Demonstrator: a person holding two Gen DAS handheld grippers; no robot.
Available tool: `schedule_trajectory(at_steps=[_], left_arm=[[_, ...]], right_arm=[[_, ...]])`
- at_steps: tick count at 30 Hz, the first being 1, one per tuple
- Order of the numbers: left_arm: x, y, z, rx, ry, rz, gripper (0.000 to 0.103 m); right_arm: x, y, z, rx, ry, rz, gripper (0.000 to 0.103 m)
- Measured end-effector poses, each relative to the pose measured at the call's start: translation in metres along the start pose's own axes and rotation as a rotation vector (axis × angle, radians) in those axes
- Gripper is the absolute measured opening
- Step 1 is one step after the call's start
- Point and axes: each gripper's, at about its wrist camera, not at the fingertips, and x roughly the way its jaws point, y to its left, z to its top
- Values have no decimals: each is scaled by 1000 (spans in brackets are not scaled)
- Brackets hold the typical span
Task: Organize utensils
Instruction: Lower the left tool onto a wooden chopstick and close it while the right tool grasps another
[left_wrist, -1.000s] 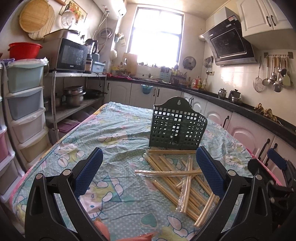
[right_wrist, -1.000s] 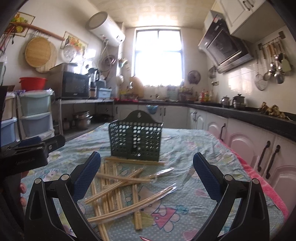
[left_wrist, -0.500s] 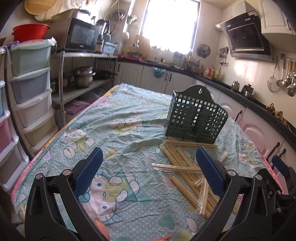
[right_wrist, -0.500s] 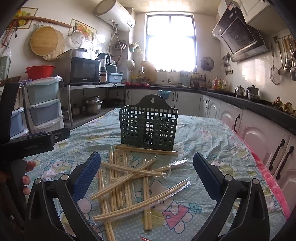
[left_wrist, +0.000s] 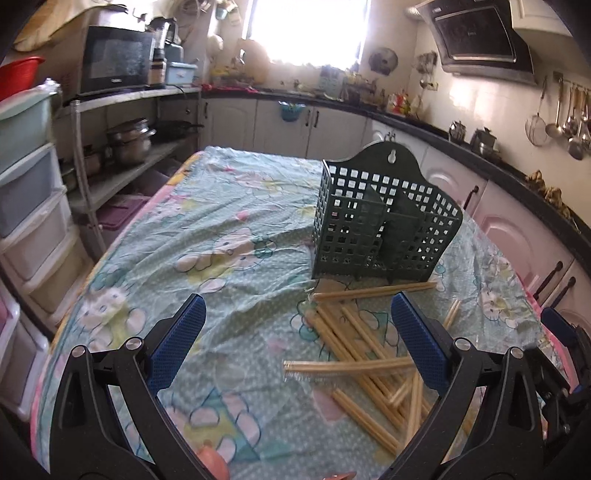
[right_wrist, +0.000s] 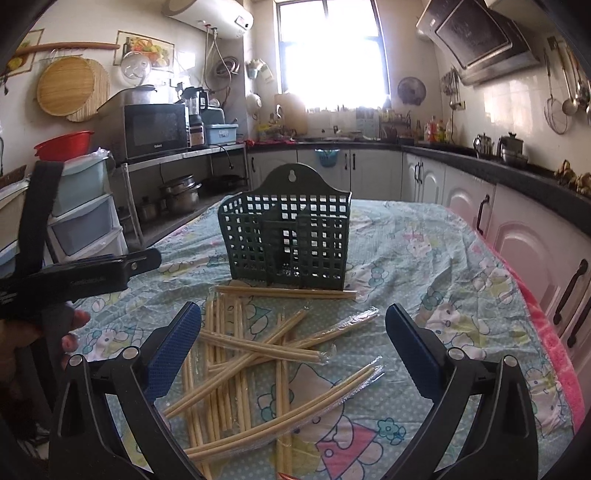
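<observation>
Table (right_wrist: 424, 236) under a cartoon-print cloth. Green slotted holder (right_wrist: 286, 240) stands upright mid-table, nothing in it. Wrapped chopsticks (right_wrist: 258, 347) lie crisscrossed in a loose pile just in front of the holder, none inside yet.

Right claw (right_wrist: 293, 349) hangs over the pile, jaws spread wide, holding nothing. Left claw (left_wrist: 297, 345) likewise wide apart and empty, left of the pile.

Advice: take a topmost pair, clamp near one end, square across the wrapper, so the rest don't drag.
</observation>
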Motion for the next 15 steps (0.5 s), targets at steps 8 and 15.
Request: schedule_trajectory(at_steps=[8,15], left_arm=[[43,-2,14,87,90,-80,87],[84,2,17,136,204,-181,71]], right_arm=[[26,-16,-4,50,104,17,83],[53,-31,-16,143,231,40,67]])
